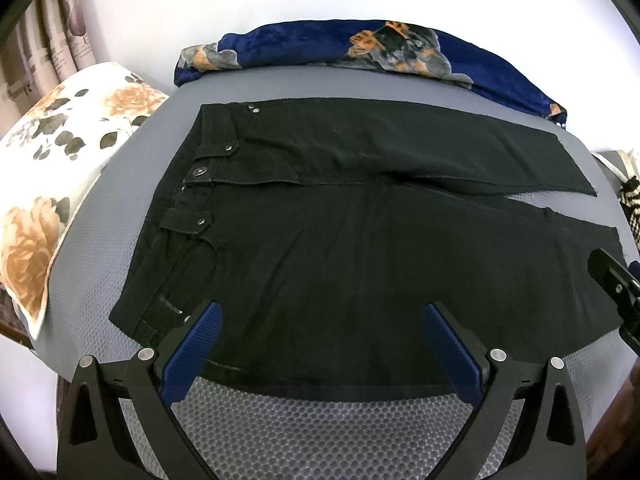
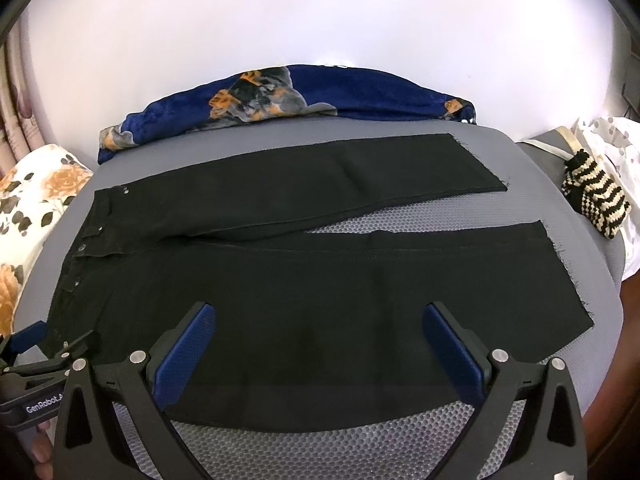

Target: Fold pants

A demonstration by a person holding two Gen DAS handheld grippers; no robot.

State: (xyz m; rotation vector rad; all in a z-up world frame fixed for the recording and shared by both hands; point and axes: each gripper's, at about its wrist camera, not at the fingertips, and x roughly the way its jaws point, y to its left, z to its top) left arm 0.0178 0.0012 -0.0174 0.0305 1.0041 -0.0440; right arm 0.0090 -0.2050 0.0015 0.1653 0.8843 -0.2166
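Black pants (image 1: 340, 232) lie flat on a grey mesh mat (image 1: 312, 432), waistband to the left, both legs stretched to the right with a narrow gap between them. They also show in the right wrist view (image 2: 320, 292). My left gripper (image 1: 322, 316) is open, its blue pads over the near edge of the pants by the hip. My right gripper (image 2: 320, 320) is open over the near leg. The right gripper shows at the left view's right edge (image 1: 616, 288); the left gripper shows at the right view's lower left (image 2: 36, 356).
A blue floral blanket (image 1: 360, 48) lies along the far edge. A floral pillow (image 1: 52, 168) sits at the left. A striped knitted item (image 2: 596, 200) lies at the right. A white wall stands behind.
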